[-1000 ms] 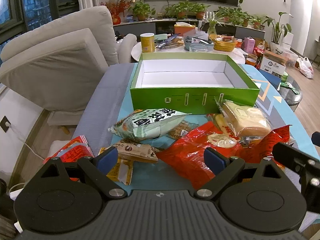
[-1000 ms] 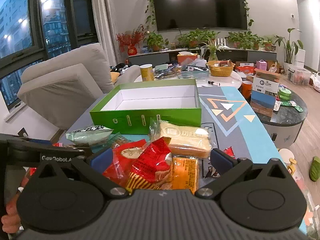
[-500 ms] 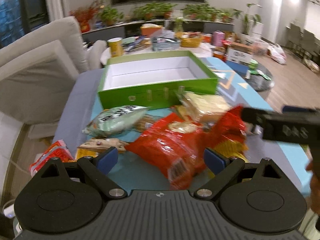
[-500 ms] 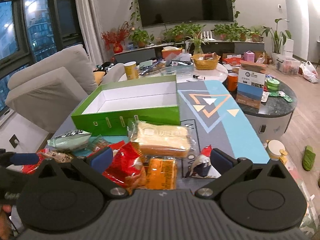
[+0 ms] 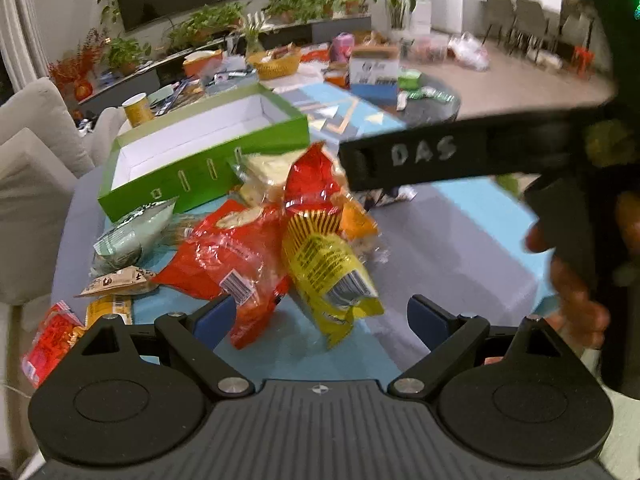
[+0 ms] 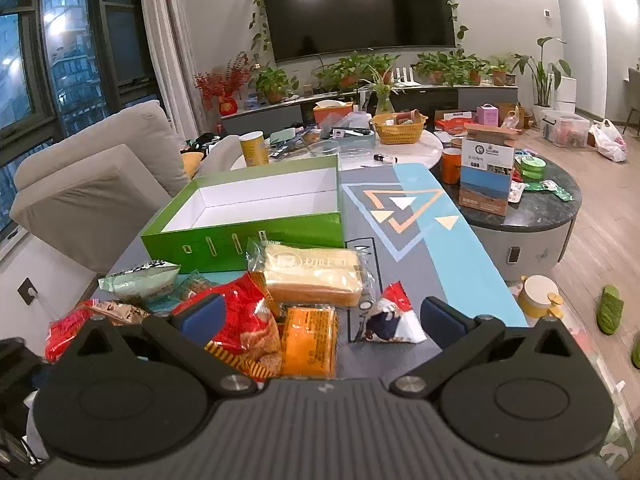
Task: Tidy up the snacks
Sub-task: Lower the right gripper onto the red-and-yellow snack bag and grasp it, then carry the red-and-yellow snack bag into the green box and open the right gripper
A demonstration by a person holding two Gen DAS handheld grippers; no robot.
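The snacks lie in a heap on the table just in front of the empty green box (image 6: 244, 236), and the right gripper (image 6: 320, 322), jaws wide open and holding nothing like the left gripper (image 5: 320, 322), has the orange pack (image 6: 310, 340) right between its fingers, its long side pointing toward the box

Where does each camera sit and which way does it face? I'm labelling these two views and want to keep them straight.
Left wrist: on the left gripper, tilted down at the snack pile; the right gripper's body and a hand cross its right side.
Right wrist: on the right gripper, looking across the table toward the TV; only its own open fingers show.
Shared: the empty green box, the bread pack.
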